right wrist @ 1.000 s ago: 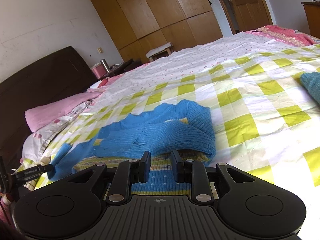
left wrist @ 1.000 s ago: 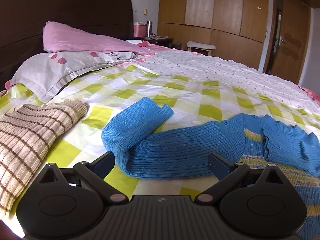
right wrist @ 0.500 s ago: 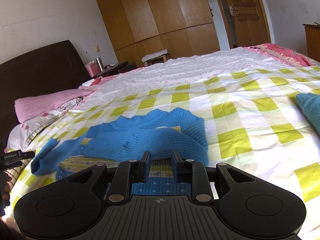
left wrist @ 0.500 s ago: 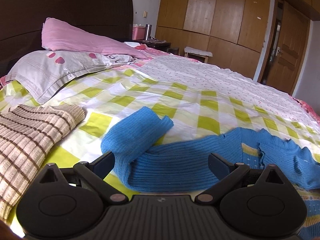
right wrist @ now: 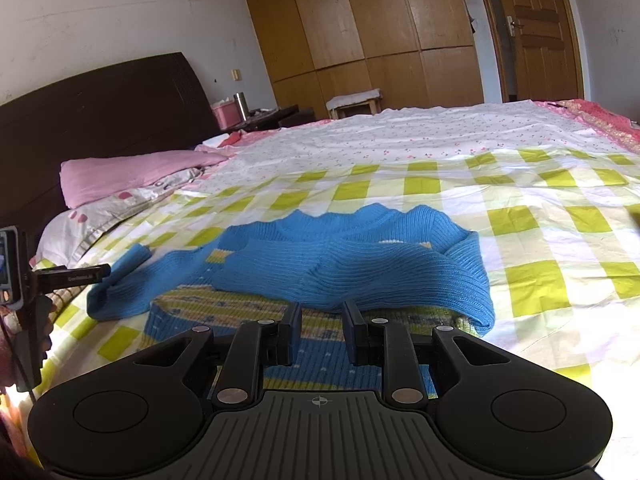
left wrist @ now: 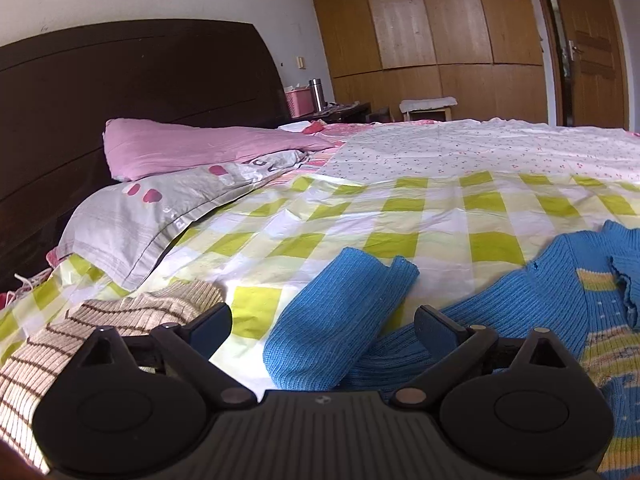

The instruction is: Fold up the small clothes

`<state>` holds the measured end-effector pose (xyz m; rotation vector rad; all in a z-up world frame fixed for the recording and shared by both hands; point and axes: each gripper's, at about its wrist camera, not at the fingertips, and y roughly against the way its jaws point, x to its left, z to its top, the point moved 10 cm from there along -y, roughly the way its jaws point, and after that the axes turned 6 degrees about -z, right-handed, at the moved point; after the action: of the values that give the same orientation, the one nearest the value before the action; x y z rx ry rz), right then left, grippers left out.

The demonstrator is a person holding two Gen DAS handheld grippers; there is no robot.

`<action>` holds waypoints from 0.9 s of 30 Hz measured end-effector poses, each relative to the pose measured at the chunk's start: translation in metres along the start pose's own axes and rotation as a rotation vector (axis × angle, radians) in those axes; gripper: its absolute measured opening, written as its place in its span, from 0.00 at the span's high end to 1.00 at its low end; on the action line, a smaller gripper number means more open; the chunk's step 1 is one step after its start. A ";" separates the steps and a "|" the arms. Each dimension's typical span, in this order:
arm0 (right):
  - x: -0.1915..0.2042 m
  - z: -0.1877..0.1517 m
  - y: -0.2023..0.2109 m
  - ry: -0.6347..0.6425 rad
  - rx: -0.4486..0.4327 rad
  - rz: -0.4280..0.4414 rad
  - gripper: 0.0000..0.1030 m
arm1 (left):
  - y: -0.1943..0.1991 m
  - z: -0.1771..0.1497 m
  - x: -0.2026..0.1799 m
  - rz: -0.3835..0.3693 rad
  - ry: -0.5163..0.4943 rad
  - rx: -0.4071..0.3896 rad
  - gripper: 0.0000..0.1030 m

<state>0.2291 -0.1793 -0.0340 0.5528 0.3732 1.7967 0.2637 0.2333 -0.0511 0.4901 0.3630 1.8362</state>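
On a green-checked bedspread, a blue knit sweater lies half folded, one sleeve already across its body, as the left gripper, spread wide and empty, hovers over the loose sleeve, seemingly next to be pinched and folded, while the right gripper, narrowly parted, grips nothing.

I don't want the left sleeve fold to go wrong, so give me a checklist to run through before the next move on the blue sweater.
1. Left gripper open wide enough for a sleeve: ok, fingers far apart.
2. Left sleeve within its opening: ok, it lies between the fingers.
3. Right sleeve already folded across the blue sweater: ok.
4. Right gripper free of the fabric: ok, a narrow gap with nothing pinched.
5. Striped beige garment apart from the left sleeve: ok, bedsheet shows between them.
6. Sweater hem lying flat: cannot tell, the grippers hide it.
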 end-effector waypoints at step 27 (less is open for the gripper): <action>0.015 0.000 -0.002 -0.091 0.054 0.106 0.77 | 0.047 0.030 -0.064 -0.398 0.227 0.003 0.85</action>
<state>0.2270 -0.1642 -0.0328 0.7005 0.3360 1.8600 0.2569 0.1584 -0.0125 0.1921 0.5740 1.5041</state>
